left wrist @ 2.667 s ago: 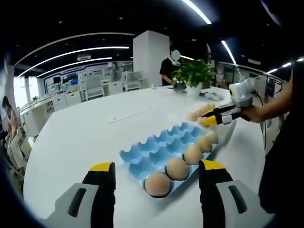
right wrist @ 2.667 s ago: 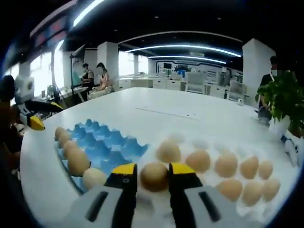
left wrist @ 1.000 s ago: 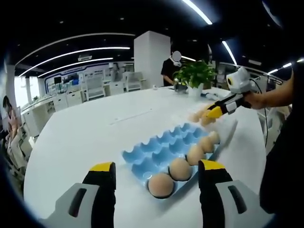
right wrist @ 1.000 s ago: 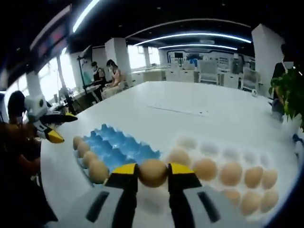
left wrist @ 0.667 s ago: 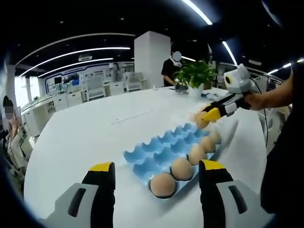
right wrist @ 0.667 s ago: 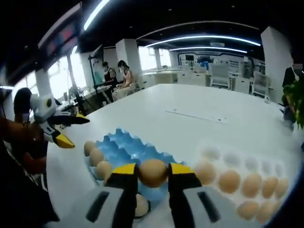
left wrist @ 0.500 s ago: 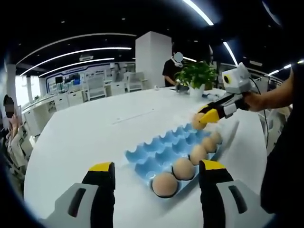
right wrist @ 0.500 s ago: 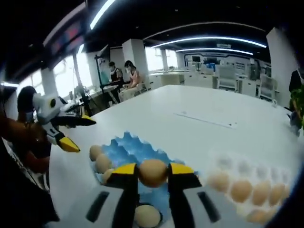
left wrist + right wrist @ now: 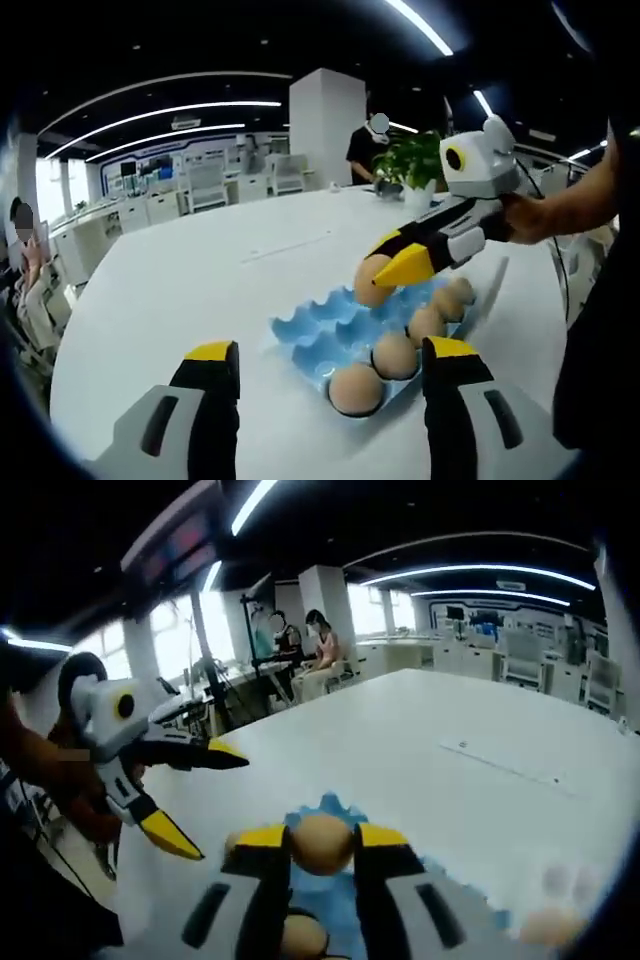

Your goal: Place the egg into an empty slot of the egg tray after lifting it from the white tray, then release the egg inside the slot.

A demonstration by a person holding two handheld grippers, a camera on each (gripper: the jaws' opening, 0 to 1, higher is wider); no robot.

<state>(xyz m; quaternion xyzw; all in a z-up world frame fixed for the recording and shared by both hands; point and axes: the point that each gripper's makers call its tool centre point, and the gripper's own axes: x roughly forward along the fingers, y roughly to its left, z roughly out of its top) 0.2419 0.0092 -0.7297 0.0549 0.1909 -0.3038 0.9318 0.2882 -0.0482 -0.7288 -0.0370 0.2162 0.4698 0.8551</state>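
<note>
1. Open-plan office behind, ceiling light strips, white round table carrying the work. Left gripper view: blue egg tray sits toward the table's near right edge, with a row of eggs filling the slots along its near edge; the slots behind that row look free.
2. Same view: left gripper hovers short of the tray's near corner, jaws spread wide with nothing between them. Judged to be parked there, out of the way and watching.
3. Same view: right gripper enters from the right, held by a hand, tips angled down over the tray's far side. The egg is pinched at its tips, above the tray, not yet seated in a slot.
4. Same view: potted plant and a standing person at the table's far edge; a pale strip just beyond the blue tray is probably the white tray's rim, too little visible to be sure.
5. Right gripper view: yellow-tipped jaws closed against both sides of the egg, gripping at its widest part, presumably so it cannot slip during the carry.
6. Same view: blue tray lies directly below the egg, partly blurred; one seated egg shows between the jaw bodies. Which slot sits under the held egg cannot be told.
7. Same view: left gripper at left, jaws apart, empty.
8. Judgement: transfer nearly done; lowering into a free slot and opening remain. Risk: touching a seated egg.
</note>
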